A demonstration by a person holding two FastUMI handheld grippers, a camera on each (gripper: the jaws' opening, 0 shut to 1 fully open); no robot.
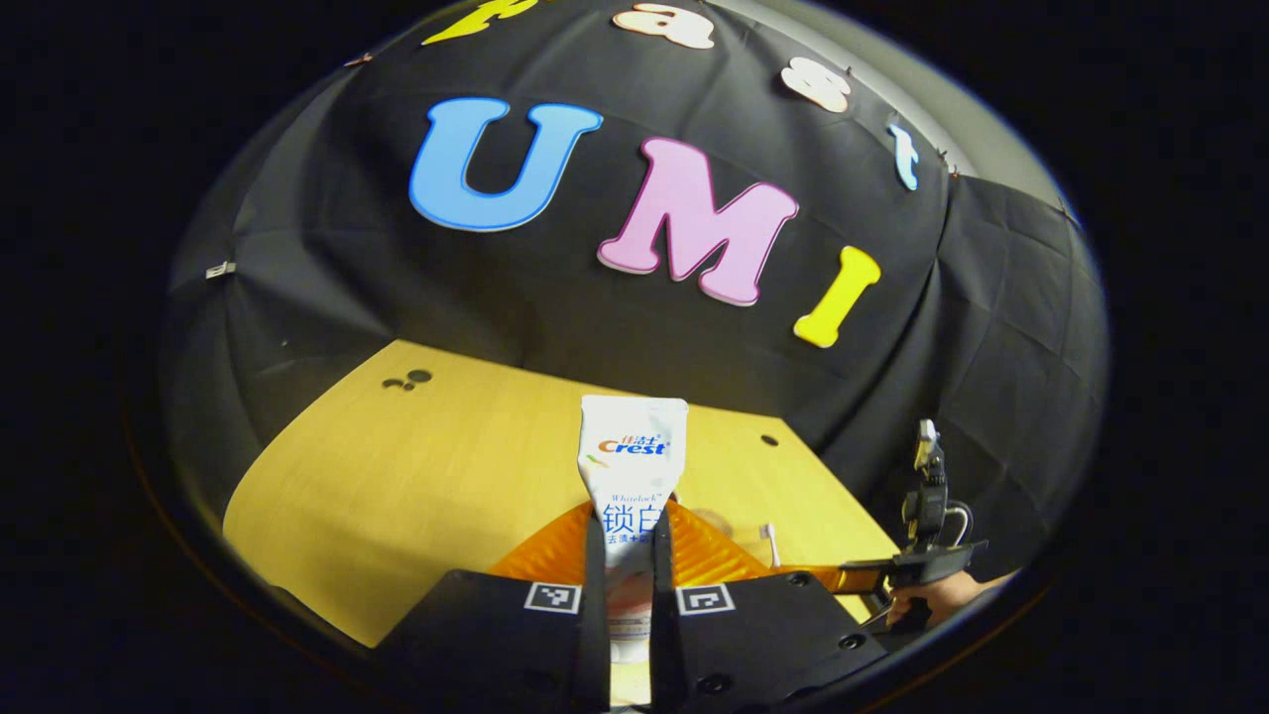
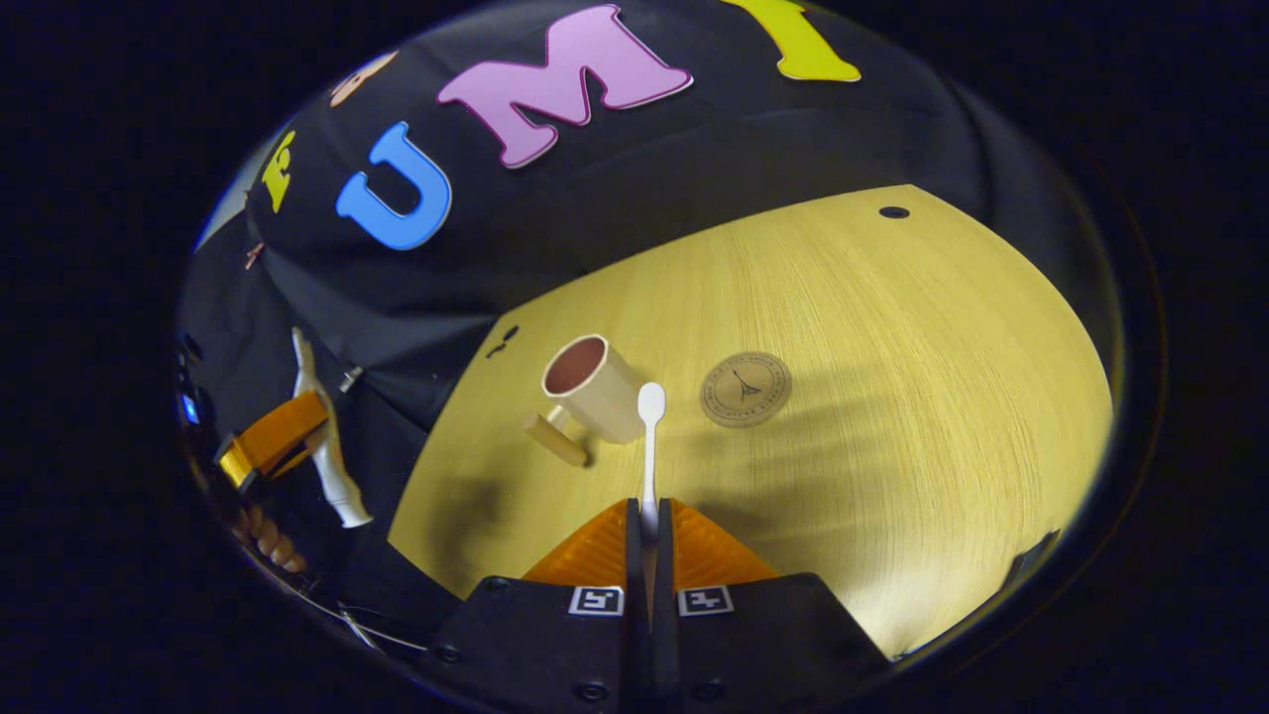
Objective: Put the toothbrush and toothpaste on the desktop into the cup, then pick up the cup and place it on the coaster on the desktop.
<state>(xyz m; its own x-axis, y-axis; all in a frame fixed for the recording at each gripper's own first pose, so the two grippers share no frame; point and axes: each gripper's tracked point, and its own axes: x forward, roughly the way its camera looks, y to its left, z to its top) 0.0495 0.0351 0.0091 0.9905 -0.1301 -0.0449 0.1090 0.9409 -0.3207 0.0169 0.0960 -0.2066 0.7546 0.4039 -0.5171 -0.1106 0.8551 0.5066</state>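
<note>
left gripper (image 1: 627, 555) clamping toothpaste (image 1: 632, 451), right gripper (image 2: 648, 540) clamping toothbrush (image 2: 649, 436) near cup (image 2: 592, 387)

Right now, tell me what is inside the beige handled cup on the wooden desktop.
The beige handled cup shows only its dark reddish inner wall near the rim; nothing pokes out. Its bottom is hidden by the rim. The white toothbrush is clamped in the right gripper, outside it.
</note>
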